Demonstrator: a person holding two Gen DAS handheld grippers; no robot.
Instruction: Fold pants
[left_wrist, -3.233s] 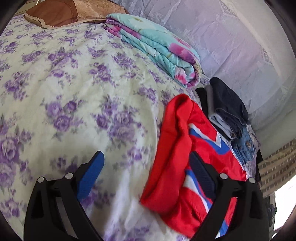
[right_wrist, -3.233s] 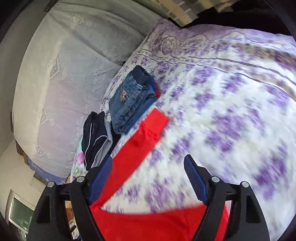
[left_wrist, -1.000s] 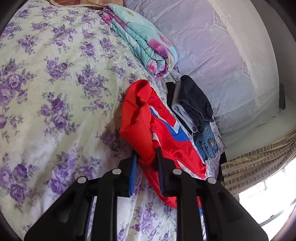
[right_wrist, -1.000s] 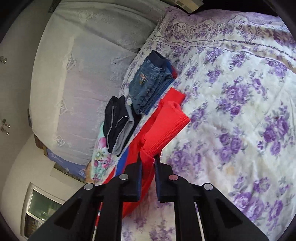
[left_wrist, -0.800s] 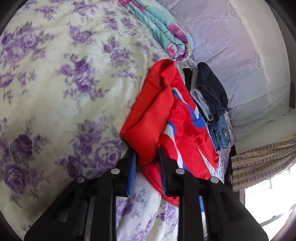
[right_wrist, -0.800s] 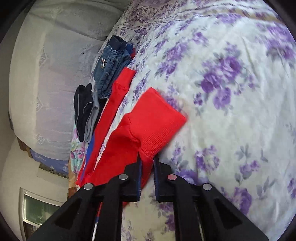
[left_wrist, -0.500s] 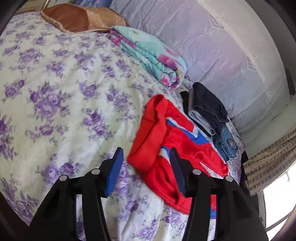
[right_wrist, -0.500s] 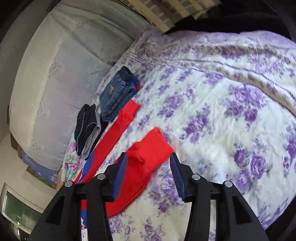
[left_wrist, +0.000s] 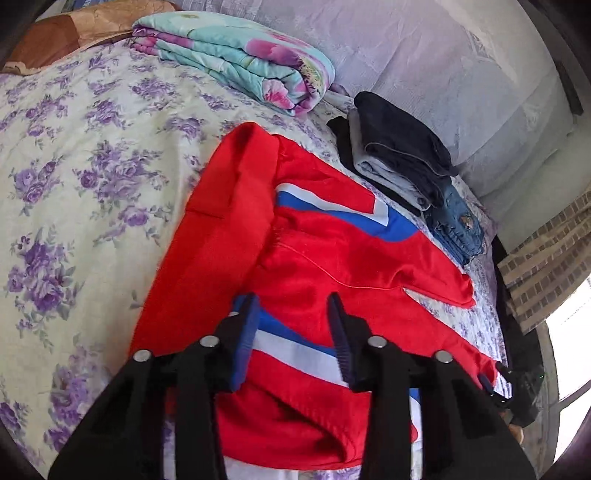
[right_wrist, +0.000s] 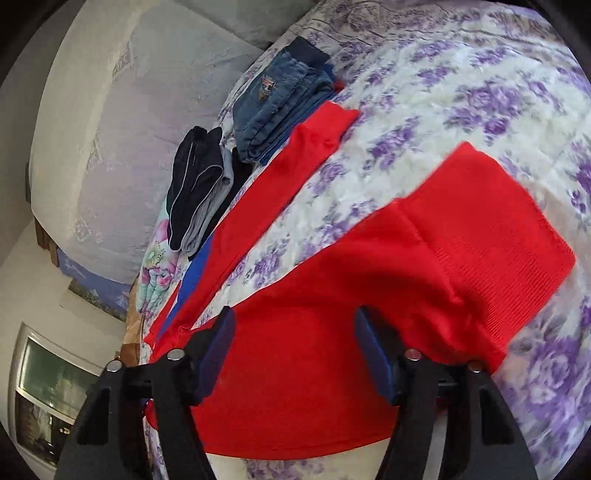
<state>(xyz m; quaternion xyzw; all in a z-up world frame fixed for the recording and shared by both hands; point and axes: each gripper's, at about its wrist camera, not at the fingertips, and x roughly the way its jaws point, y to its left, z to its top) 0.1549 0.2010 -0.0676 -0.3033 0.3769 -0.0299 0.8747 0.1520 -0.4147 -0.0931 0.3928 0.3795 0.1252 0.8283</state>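
Note:
The red pants (left_wrist: 314, 258) with blue and white stripes lie spread on the floral bedspread (left_wrist: 74, 166). Their ribbed waistband (left_wrist: 225, 206) is at the left in the left wrist view. My left gripper (left_wrist: 291, 332) is open and hovers just above the striped part of the pants. In the right wrist view the pants (right_wrist: 332, 314) show two legs, each with a ribbed cuff (right_wrist: 491, 229). My right gripper (right_wrist: 295, 347) is open and empty over the near leg.
Folded dark and grey clothes (left_wrist: 399, 147) and folded jeans (left_wrist: 458, 229) lie beyond the pants by the white headboard (left_wrist: 443, 55). A folded floral quilt (left_wrist: 236, 55) and a brown pillow (left_wrist: 55, 37) sit at the far left. Jeans (right_wrist: 280, 96) also show in the right wrist view.
Both grippers were shut on the red pants a second ago, then let go and opened. They have since moved in close above the fabric, which now lies flatter.

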